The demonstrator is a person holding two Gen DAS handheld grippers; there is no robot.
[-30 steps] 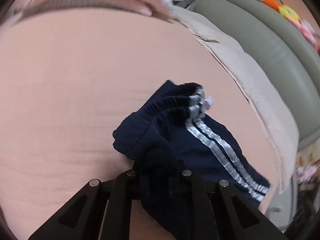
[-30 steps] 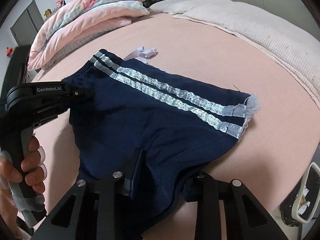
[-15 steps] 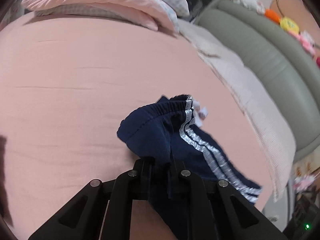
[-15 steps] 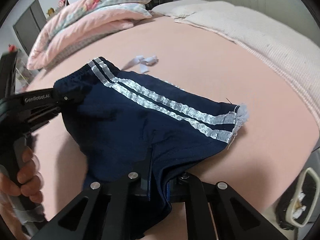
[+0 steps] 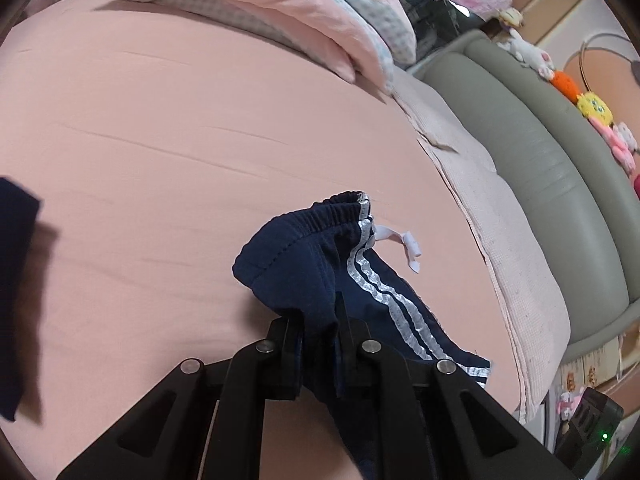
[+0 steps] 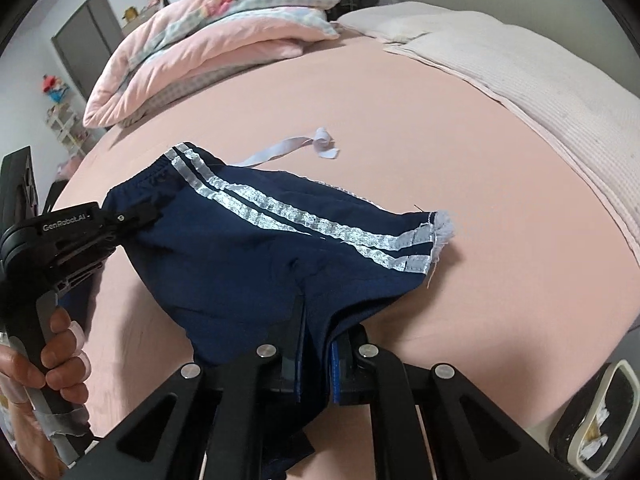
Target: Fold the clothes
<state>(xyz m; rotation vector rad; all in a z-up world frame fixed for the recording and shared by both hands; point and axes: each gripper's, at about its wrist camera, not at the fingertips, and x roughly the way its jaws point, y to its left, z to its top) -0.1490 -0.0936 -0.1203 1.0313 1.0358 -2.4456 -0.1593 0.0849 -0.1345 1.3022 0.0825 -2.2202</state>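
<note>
**A:** ok so nearest the lens in the right wrist view, the right hand-held gripper (image 6: 316, 354) is pinched tight on the hem side of the navy shorts (image 6: 248, 248), fabric bunched between the fingers with blue pads showing. Agree?

**B:** yep. And in the left wrist view the left hand-held gripper (image 5: 320, 344) is clamped the same way on the shorts (image 5: 316, 256), near the waistband end. You can also see it from the right cam, the black tool marked GenRobot.AI with its tip (image 6: 134, 216) biting the waistband, and the person's left hand (image 6: 52, 352) wrapped round the handle.

**A:** so where's the garment exactly?

**B:** stretched between the two grippers over the pink bed sheet (image 6: 440, 128). It casts a shadow on the sheet, but I can't tell how much of it is off the bed. Two silver stripes (image 6: 304, 216) run along the far edge, and the white drawstring (image 6: 296, 146) trails out flat on the sheet just past the waistband.

**A:** further back?

**B:** folded pink quilt (image 6: 208, 40) at the far side, a pale waffle blanket (image 6: 540, 80) along the right, and in the left cam a grey padded headboard (image 5: 540, 152) with plush toys (image 5: 592, 108) on top.
</note>
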